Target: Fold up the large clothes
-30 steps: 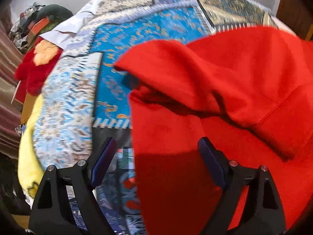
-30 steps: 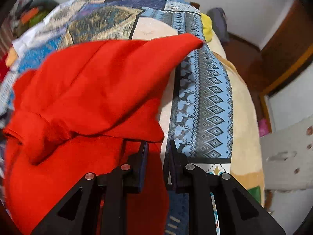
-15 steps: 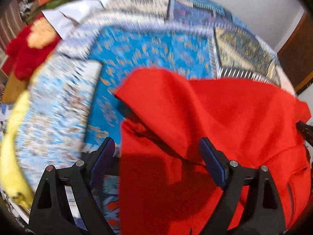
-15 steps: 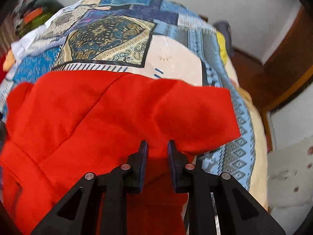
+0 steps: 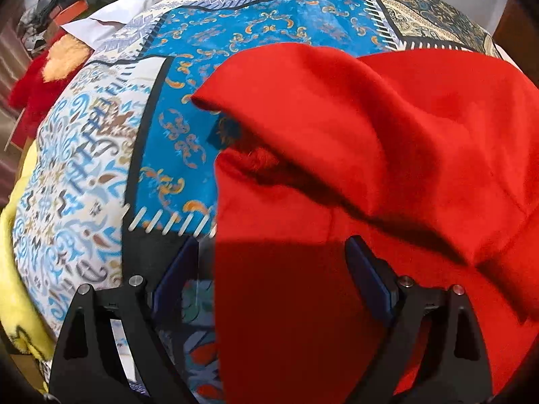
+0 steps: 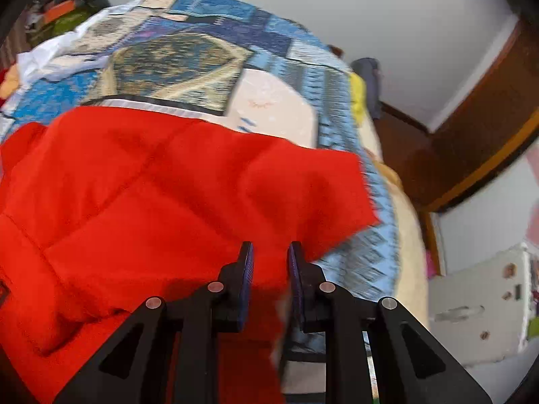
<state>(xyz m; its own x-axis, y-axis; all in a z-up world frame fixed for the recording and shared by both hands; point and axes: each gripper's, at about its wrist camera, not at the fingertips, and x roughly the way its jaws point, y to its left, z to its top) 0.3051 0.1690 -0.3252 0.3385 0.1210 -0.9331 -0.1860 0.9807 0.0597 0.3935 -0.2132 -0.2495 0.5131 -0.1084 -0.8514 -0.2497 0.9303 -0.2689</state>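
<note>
A large red fleece garment [image 5: 387,168] lies on a patterned blue quilt [image 5: 262,37], with one flap folded over its body. My left gripper [image 5: 271,256] is open and empty, its jaws spread wide above the garment's left edge. In the right wrist view the red garment [image 6: 151,195] is lifted and draped toward the camera. My right gripper [image 6: 269,259] is shut on a fold of the garment's right edge, and the cloth hangs from between its jaws.
The quilt [image 6: 188,60] covers a bed. A pile of clothes and a red plush item [image 5: 37,80] lie at the far left. A yellow blanket [image 5: 13,269] hangs over the left edge. A wooden door frame [image 6: 471,128] stands at the right.
My right gripper has lifted and carried the garment's right edge up and across, so the fold now spreads wider over the body. The left gripper stayed open, drifting slightly over the left edge.
</note>
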